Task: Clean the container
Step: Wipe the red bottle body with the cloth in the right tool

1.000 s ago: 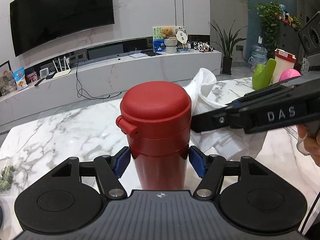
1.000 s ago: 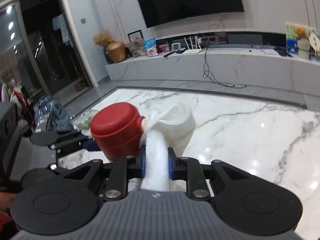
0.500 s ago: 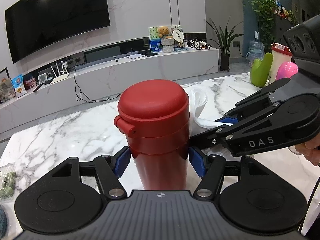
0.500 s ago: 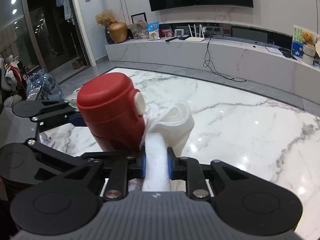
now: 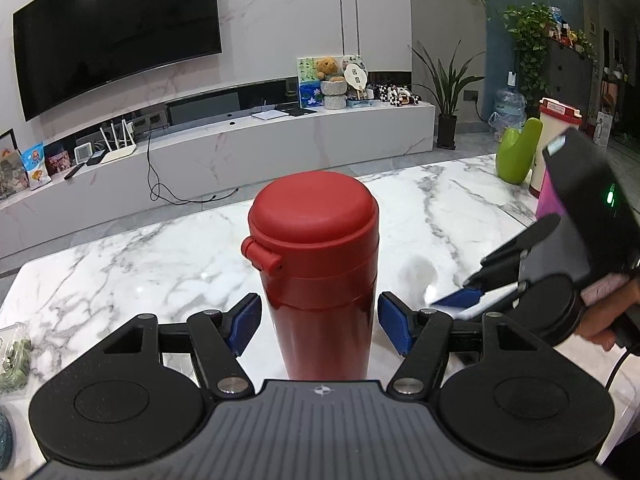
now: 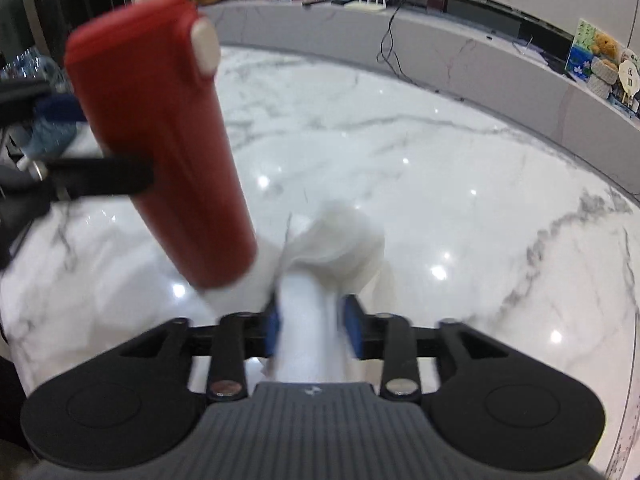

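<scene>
One upright red flask, lid shut, in left tool's grip.

This is a home living room. A large curved television hangs on a marble-look wall above a long low white media console, which carries a router, snack bags, a framed picture, a teddy bear and small ornaments, with a loose cable trailing down its front. A potted plant stands on the floor at the console's end, a climbing plant covers the corner beside a water jug, and a glossy white marble table fills the foreground.
</scene>
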### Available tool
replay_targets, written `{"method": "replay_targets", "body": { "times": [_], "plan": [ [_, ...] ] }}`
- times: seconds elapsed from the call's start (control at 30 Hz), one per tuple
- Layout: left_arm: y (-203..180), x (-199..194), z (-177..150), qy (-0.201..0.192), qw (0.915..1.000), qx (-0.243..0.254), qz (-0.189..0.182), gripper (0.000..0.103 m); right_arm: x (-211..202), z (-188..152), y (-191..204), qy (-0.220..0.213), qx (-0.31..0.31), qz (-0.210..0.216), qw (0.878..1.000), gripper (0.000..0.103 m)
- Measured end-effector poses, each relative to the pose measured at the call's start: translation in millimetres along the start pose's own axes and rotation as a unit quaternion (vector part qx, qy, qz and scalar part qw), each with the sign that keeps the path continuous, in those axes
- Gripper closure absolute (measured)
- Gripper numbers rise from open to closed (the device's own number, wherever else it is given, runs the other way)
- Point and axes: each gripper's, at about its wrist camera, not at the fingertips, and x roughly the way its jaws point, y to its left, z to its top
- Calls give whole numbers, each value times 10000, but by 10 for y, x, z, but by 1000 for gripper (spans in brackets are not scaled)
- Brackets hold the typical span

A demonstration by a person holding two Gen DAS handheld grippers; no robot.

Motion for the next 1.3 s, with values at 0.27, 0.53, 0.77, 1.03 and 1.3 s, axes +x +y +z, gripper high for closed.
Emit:
{"method": "replay_targets", "body": {
  "times": [0.27, 0.53, 0.77, 1.03, 1.3],
  "plan": [
    [54, -15, 19, -9, 9999, -156, -58, 40, -259, -34, -112, -642, 678, 360, 9950, 40],
    [87, -24, 32, -8, 9997, -251, -84, 40, -14, -72, -126, -637, 1391, -236, 9879, 42],
    [103, -33, 35, -2, 9995, -310, -108, 40, 53, -34, -53, -505, 1230, -399, 9903, 42],
    [103, -60, 34, -46, 9996, -281, -91, 40, -52, -69, 80, -578, 1046, -370, 9921, 43],
    [104, -72, 30, -92, 9994, -312, -81, 40, 114, -134, 199, -526, 548, -672, 9949, 44]
  ]
}}
